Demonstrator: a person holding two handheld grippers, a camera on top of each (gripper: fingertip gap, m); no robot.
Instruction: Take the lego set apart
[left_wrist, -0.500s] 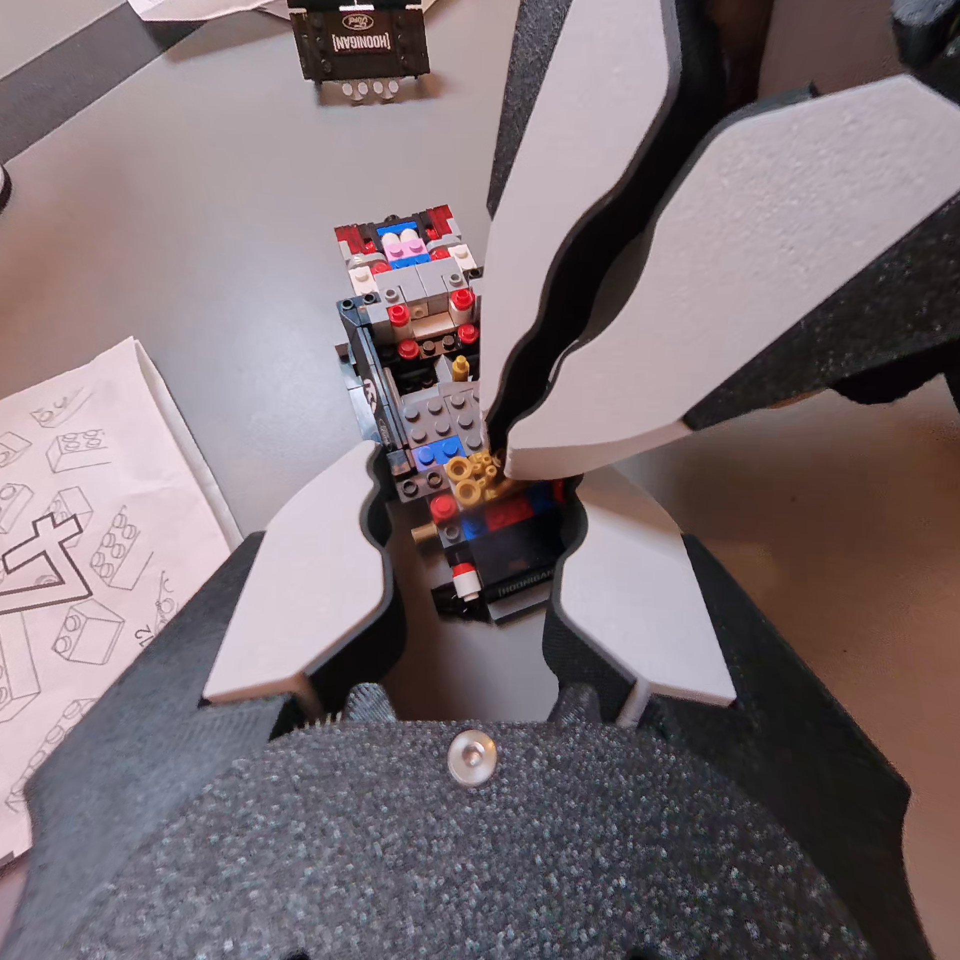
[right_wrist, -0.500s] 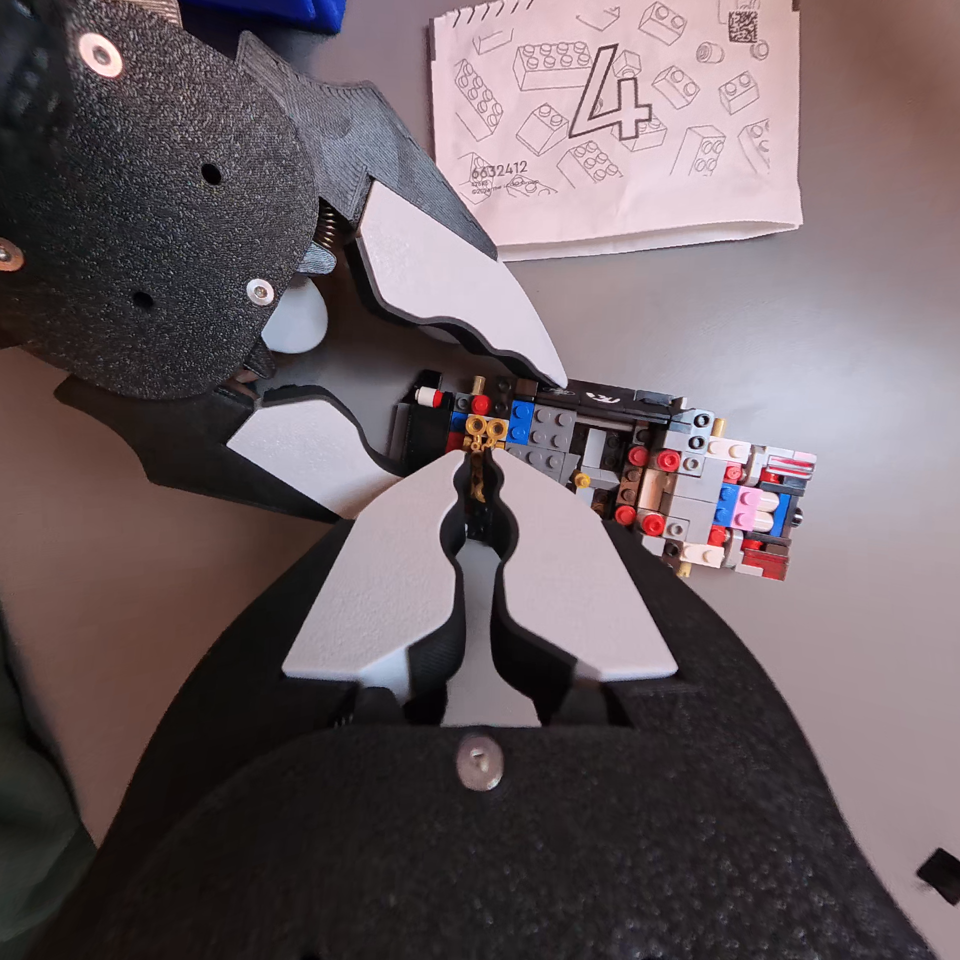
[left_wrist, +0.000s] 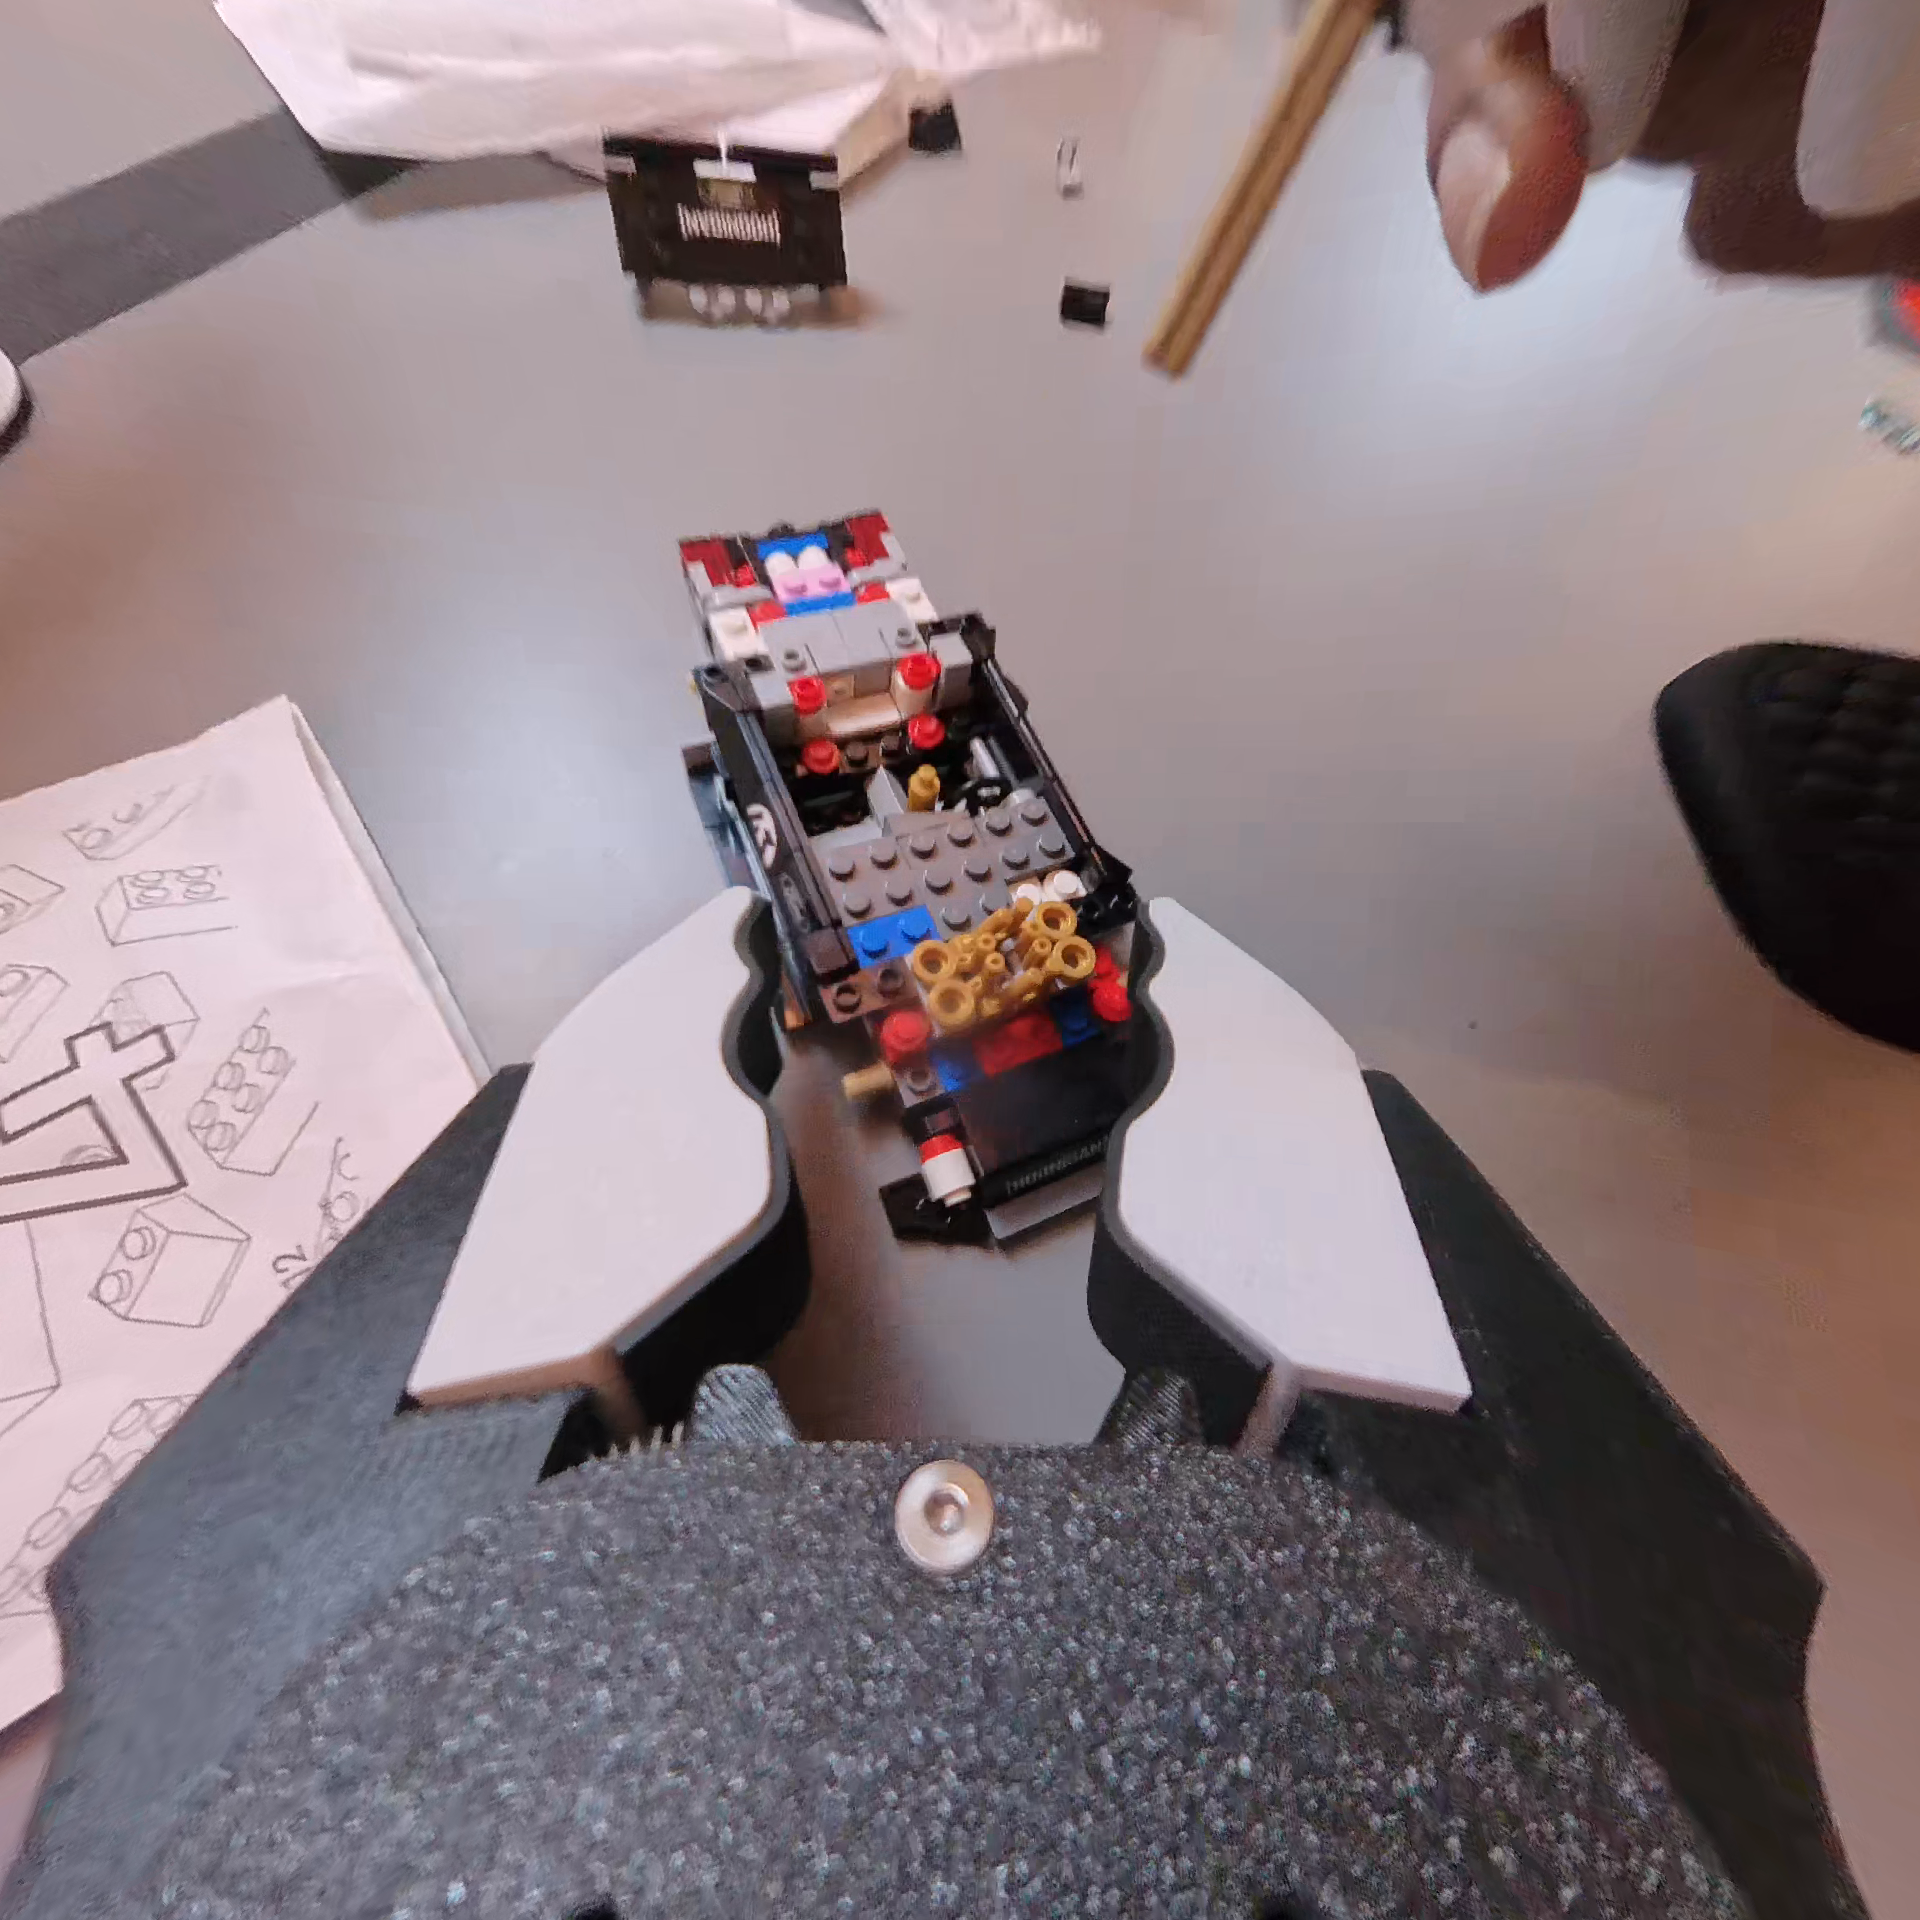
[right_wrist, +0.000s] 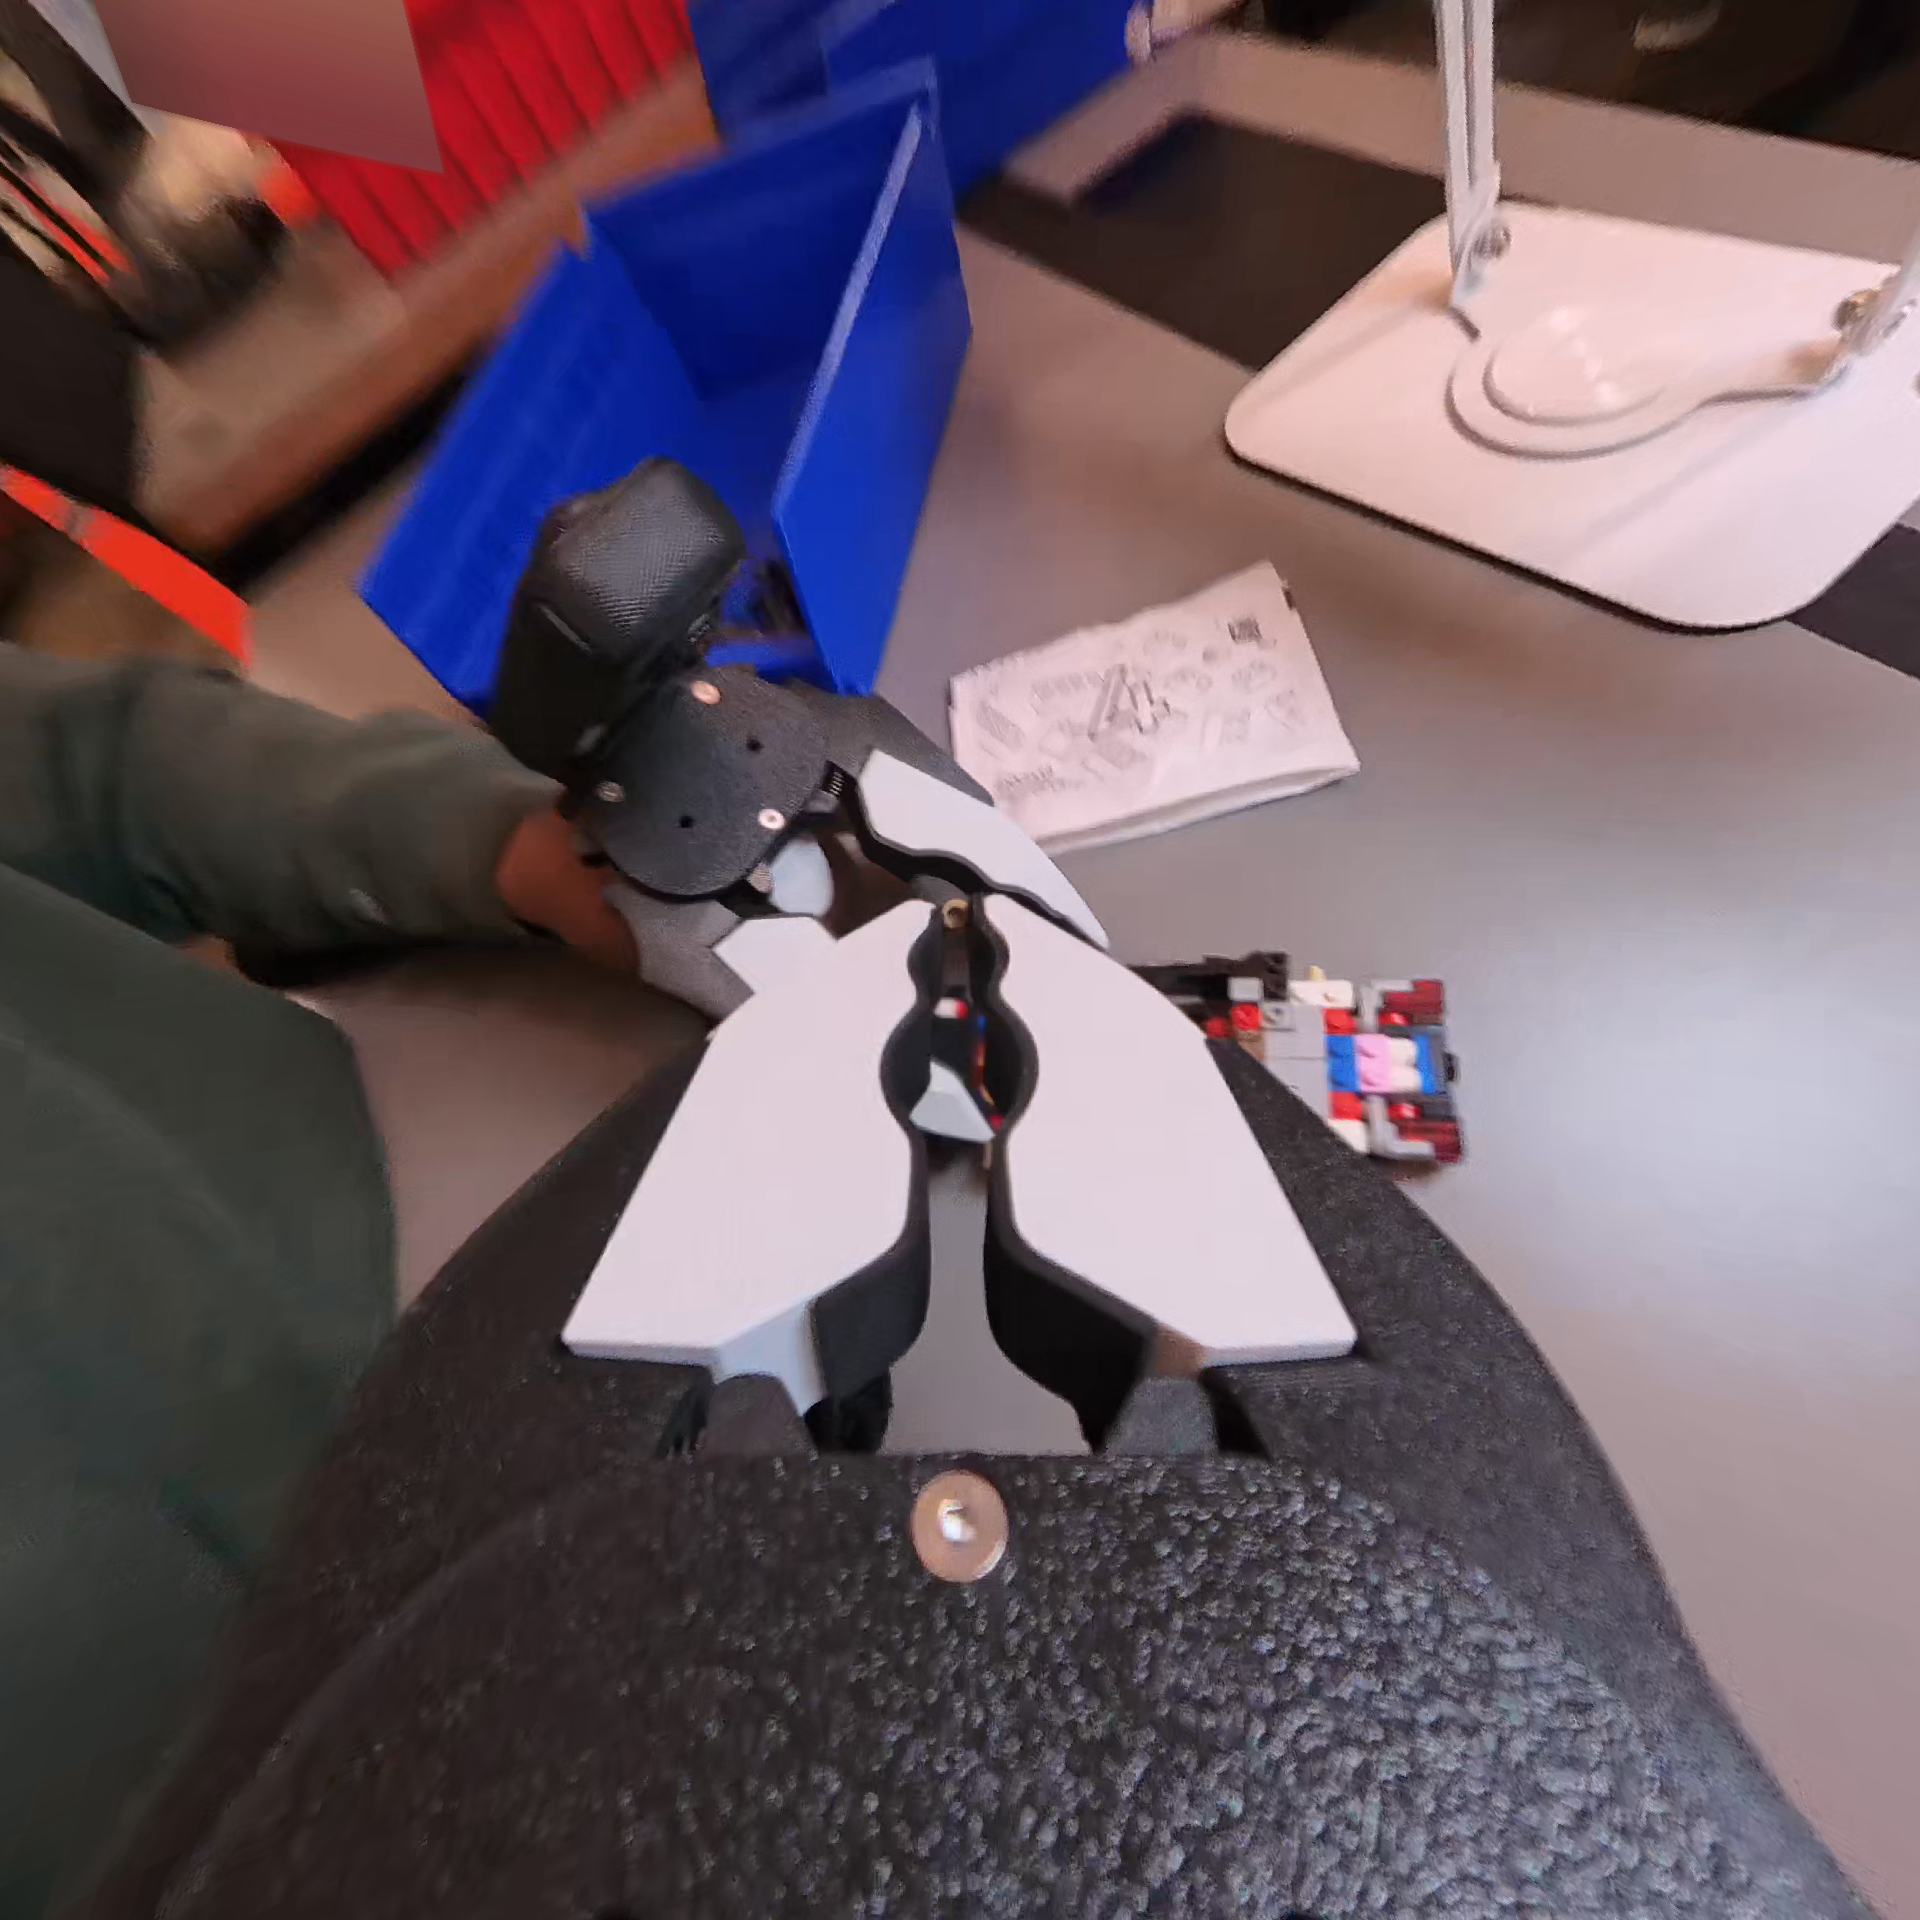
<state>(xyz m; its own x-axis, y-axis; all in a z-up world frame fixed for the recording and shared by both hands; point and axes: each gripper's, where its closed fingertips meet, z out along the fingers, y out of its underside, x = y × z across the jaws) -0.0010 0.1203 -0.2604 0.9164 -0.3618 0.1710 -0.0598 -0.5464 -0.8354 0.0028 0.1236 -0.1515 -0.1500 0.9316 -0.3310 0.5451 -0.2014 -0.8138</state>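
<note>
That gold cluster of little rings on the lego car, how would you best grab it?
Pinch the gold cluster from above, fingers on its two long sides. It stands proud of the flat grey plates behind it, so only the top is free. The left gripper already straddles the lego car there, probably steadying it.

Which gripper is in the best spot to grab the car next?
Left, probably. The left gripper has open jaws on both sides of the car's near end. The right gripper is up away from it, jaws shut, seemingly on a tiny gold bit.
</note>
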